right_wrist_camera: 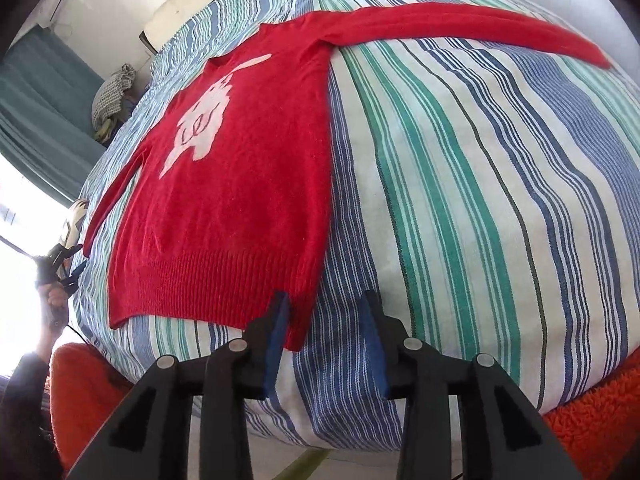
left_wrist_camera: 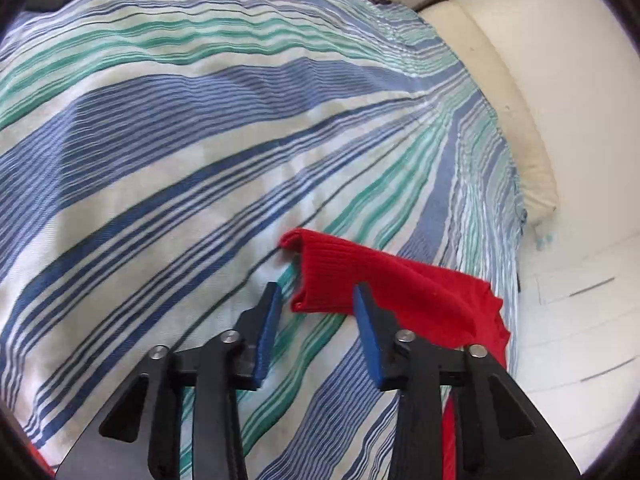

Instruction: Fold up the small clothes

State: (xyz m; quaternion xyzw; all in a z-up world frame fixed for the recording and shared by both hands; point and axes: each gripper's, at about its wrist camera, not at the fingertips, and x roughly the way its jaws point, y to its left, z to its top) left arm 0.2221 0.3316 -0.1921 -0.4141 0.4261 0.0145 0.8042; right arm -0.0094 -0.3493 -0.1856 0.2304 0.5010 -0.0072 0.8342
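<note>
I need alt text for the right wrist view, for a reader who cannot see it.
A red sweater with a white animal motif lies flat on a striped bedcover, one sleeve stretched out to the right. The right tool is open just over its hem corner.

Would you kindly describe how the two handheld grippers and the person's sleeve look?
Both the left gripper and the right gripper have black angular linkage arms with silver pivot pins and flat blue pads. A dark sleeve shows at the edge of the right wrist view.

Both claws: black linkage arms, 4 silver pivot screws each, blue pads on fingers. Left claw, right claw. Dark sleeve, lower left of right-wrist view.
</note>
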